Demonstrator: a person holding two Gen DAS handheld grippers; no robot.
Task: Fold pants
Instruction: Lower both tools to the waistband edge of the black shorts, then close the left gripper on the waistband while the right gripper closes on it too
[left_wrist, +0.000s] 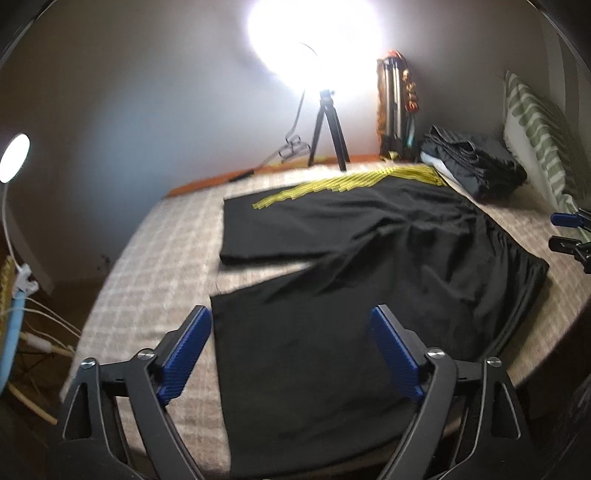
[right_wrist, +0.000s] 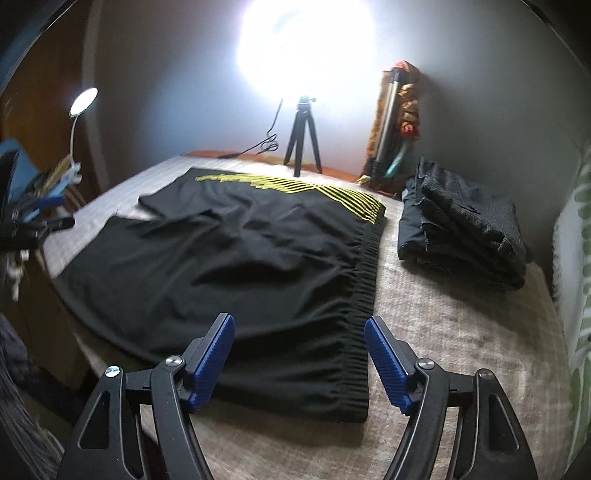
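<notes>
Black shorts-length pants (left_wrist: 351, 266) with yellow stripes lie flat and spread on the bed, both legs apart, the waistband to the right. My left gripper (left_wrist: 291, 321) is open and empty, hovering over the hem of the near leg. In the right wrist view the pants (right_wrist: 229, 258) lie with the gathered waistband (right_wrist: 365, 280) running toward me. My right gripper (right_wrist: 299, 328) is open and empty above the near end of the waistband. The right gripper also shows at the right edge of the left wrist view (left_wrist: 570, 236).
A pile of folded dark clothes (right_wrist: 465, 225) sits at the far right of the bed (right_wrist: 443, 332). A bright lamp on a tripod (right_wrist: 303, 144) stands behind the bed. A striped pillow (left_wrist: 539, 125) leans at the right. A desk lamp (right_wrist: 83, 103) and clutter stand at the left.
</notes>
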